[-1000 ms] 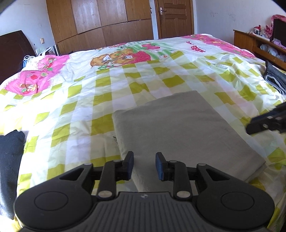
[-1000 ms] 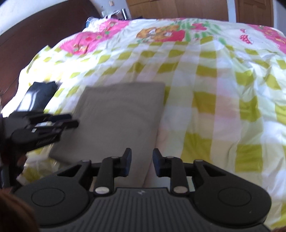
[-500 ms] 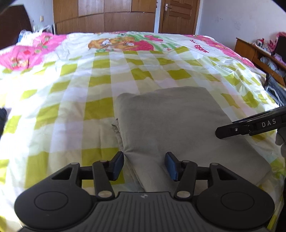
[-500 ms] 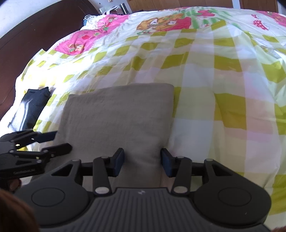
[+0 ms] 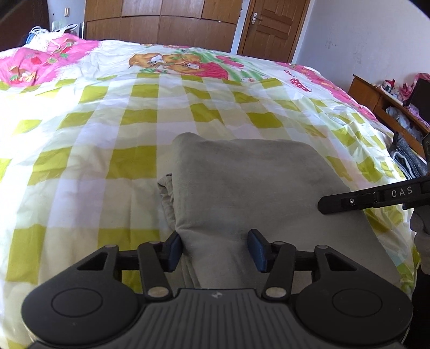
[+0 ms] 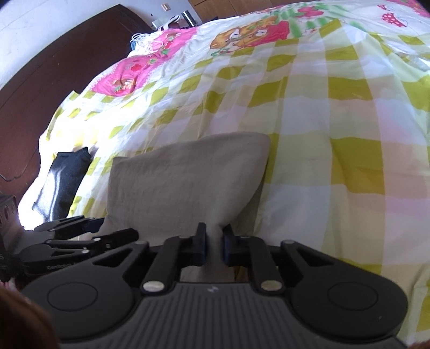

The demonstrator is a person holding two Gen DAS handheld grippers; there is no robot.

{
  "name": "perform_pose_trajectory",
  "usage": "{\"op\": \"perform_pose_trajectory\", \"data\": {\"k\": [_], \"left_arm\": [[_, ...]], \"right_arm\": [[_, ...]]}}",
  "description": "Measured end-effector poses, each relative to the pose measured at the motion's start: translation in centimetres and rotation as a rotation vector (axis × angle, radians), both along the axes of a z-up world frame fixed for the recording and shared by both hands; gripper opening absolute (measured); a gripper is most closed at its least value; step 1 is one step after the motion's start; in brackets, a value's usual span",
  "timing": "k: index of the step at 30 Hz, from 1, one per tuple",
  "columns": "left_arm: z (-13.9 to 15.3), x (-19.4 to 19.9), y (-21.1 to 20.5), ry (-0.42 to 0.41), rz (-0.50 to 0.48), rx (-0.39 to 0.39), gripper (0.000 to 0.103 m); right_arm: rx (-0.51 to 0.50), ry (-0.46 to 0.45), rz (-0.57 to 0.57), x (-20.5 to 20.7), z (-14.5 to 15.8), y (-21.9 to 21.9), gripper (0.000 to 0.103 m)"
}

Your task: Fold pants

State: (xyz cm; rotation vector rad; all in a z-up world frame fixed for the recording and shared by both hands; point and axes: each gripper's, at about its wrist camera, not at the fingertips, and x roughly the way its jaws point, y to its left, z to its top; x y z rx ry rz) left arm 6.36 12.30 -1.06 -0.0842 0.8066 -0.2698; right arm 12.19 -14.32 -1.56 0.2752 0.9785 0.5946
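Pants point(image 5: 250, 193), grey, folded into a thick rectangle, lying flat on the checked quilt point(image 5: 113, 134) near its front edge, layered folds showing along the pants' left side. Right gripper point(image 6: 213, 245) at the pants' near right corner, jaws pinched together on a bunched ridge of the grey cloth, corner lifted slightly off the quilt. Left gripper point(image 5: 213, 251) at the pants' near left edge, jaws spread wide with cloth lying between them, blue pads point(image 5: 174, 251) clear of the fabric on both sides. Seen from the left wrist, right gripper point(image 5: 373, 197) reaching in over the pants' right side, one black finger marked DAS. Seen from the right wrist, left gripper point(image 6: 80, 236) low at the pants' left corner. Dark garment point(image 6: 64, 180) lying on the quilt left of the pants, well apart from them. Cartoon print and pink patches on the quilt far beyond the pants. Wooden wardrobe point(image 5: 161, 24) and door point(image 5: 271, 29) behind the bed, shelf point(image 5: 381, 107) with clutter far right of the pants.
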Motion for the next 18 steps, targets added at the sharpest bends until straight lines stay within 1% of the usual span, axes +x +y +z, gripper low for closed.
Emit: {"op": "perform_pose_trajectory", "data": {"k": [3,7,9,10,12,13,18], "left_arm": [[0.4,1.4,-1.0,-0.022,-0.028,0.001,0.059],[0.6,4.2,-3.1,-0.061,-0.086,0.039,0.058],[0.5,5.2,-3.9,-0.062,-0.101,0.047,0.059],[0.4,5.3,-4.1,-0.06,-0.101,0.054,0.06],[0.5,5.1,-4.1,-0.06,-0.099,0.063,0.06],[0.7,4.7,-4.0,-0.065,-0.096,0.065,0.06],[2.5,2.6,-3.4,-0.108,-0.086,0.125,0.06]], "right_arm": [[-0.013,-0.014,-0.021,0.5,0.4,-0.4,0.009],[-0.056,-0.041,-0.08,2.3,0.9,-1.7,0.009],[-0.064,-0.046,-0.118,3.4,1.1,-2.7,0.01],[-0.075,-0.042,-0.132,3.9,1.1,-3.0,0.013],[-0.101,-0.028,-0.132,4.5,0.9,-3.3,0.017],[-0.119,-0.036,-0.135,4.4,1.0,-3.4,0.022],[-0.226,-0.16,-0.142,1.0,3.1,-3.4,0.023]]}}
